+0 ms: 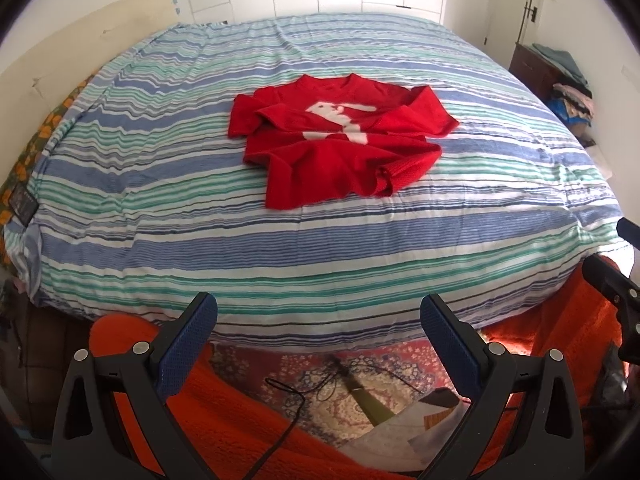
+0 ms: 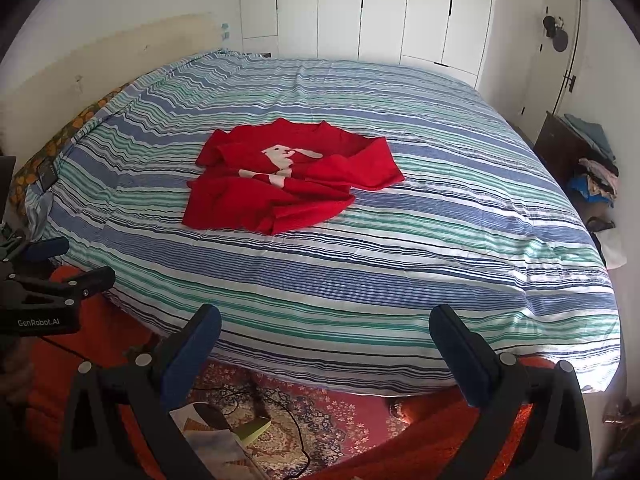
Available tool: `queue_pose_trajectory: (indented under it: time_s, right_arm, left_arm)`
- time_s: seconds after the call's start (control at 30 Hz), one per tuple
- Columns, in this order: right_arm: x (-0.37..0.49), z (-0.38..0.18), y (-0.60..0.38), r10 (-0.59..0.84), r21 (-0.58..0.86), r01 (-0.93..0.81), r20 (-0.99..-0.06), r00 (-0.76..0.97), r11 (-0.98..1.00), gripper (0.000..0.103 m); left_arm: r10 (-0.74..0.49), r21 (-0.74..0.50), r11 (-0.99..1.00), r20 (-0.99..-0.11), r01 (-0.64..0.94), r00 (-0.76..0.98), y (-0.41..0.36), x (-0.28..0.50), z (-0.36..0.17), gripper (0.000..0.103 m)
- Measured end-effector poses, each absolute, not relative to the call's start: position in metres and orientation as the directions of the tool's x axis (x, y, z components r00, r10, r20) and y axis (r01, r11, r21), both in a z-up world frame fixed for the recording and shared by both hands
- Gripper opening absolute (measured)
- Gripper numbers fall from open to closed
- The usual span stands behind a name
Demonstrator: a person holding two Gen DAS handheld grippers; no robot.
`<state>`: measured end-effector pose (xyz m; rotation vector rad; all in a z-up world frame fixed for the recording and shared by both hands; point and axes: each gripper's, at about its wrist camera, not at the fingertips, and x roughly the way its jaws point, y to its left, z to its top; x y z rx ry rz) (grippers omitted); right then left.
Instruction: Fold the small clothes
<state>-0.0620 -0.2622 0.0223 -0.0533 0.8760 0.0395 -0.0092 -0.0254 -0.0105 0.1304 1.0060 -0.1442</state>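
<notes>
A bedroom seen from two cameras mounted on handheld grippers, both held at the near edge of a wide bed (image 1: 160,248) covered in a blue, green and white striped sheet.

At the far left, a flowered pillow (image 1: 38,148) is tucked against a pale headboard. In the middle of the bed lies a small red top (image 1: 340,140) with a white animal picture on its chest. It is rumpled: the left sleeve is bunched over the body, the right sleeve is thrown across toward the right, and the near hem is curled under at its right corner. At the far right, a stack of other clothes (image 2: 596,172) sits on a dark cabinet beside the bed.

The left gripper (image 1: 318,312) has its blue-padded jaws spread wide and holds nothing. The right gripper (image 2: 324,324) is likewise wide open and empty. Both hang over a patterned rug (image 2: 320,412) below the bed edge, well apart from the top.

The folding looks not yet begun. To do it well, I would first flatten the garment: reach across the bed, pinch the left sleeve with the left tool and the right sleeve with the right, and draw them outward so the body lies smooth. Pinching only the top's cloth matters, since the loose sheet beneath could be caught too.
</notes>
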Motion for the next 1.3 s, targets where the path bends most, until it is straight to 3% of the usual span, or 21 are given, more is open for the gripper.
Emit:
queue_pose_trajectory:
  time_s: [1.3]
  right_arm:
    - [-0.056,0.017,-0.247,0.035,-0.033,-0.098,-0.785,0.619,0.995,0.103]
  left_arm:
    - [-0.049,0.094,0.968,-0.836,0.231,0.546,-0.040,-0.015,-0.006,0.102]
